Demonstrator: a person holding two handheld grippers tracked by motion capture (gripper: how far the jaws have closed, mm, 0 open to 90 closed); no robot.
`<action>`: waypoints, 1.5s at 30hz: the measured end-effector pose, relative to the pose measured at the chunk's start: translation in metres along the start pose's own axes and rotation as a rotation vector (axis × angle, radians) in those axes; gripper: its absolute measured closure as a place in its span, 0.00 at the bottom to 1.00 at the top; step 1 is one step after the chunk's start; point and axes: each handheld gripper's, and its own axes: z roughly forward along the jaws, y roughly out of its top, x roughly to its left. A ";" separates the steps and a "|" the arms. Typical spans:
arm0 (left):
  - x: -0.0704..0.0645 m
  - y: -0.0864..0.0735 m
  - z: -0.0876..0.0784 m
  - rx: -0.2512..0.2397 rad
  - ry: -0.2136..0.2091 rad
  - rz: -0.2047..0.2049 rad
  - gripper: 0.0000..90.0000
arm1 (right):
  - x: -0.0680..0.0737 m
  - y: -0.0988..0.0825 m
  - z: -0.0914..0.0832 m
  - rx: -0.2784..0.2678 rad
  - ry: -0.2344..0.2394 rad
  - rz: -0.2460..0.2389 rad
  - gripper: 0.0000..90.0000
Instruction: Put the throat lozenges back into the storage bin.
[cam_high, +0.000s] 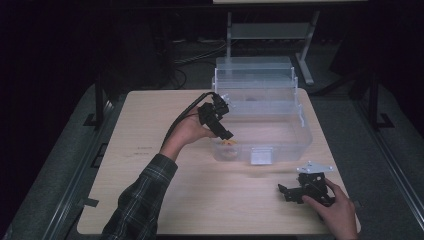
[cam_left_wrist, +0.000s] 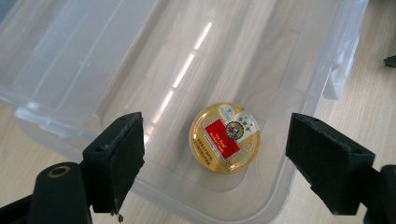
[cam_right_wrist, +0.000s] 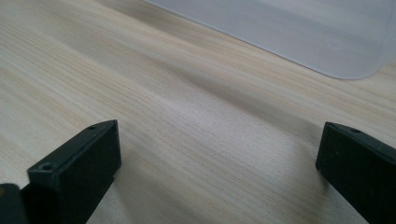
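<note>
Object: small round jar (cam_left_wrist: 224, 138), gold lid up, lying in clear bin (cam_left_wrist: 299, 154).
Handling: likely light, rigid, slick; grip across lid rim.
Left claw (cam_left_wrist: 215, 158): released, above jar.
Right claw (cam_right_wrist: 219, 163): released, over tabletop (cam_right_wrist: 187, 116).

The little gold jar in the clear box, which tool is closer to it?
Left. The left tool hangs open just above the gold jar in the clear box. The right tool rests on the table, outside the box, farther away.

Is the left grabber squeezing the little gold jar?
No, the left gripper hangs open above the clear bin, and the gold jar lies free on the bin's floor between the wide-apart jaws.
</note>
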 end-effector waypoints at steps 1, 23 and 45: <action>0.000 0.000 -0.001 0.001 0.001 0.003 0.21 | 0.000 0.000 0.000 0.000 0.000 0.000 0.00; -0.004 -0.029 -0.029 -0.039 0.044 -0.012 0.19 | 0.000 0.000 0.000 0.000 0.001 0.000 0.00; -0.013 -0.074 -0.048 -0.148 0.080 -0.061 0.13 | 0.000 0.000 0.000 0.000 0.000 0.000 0.00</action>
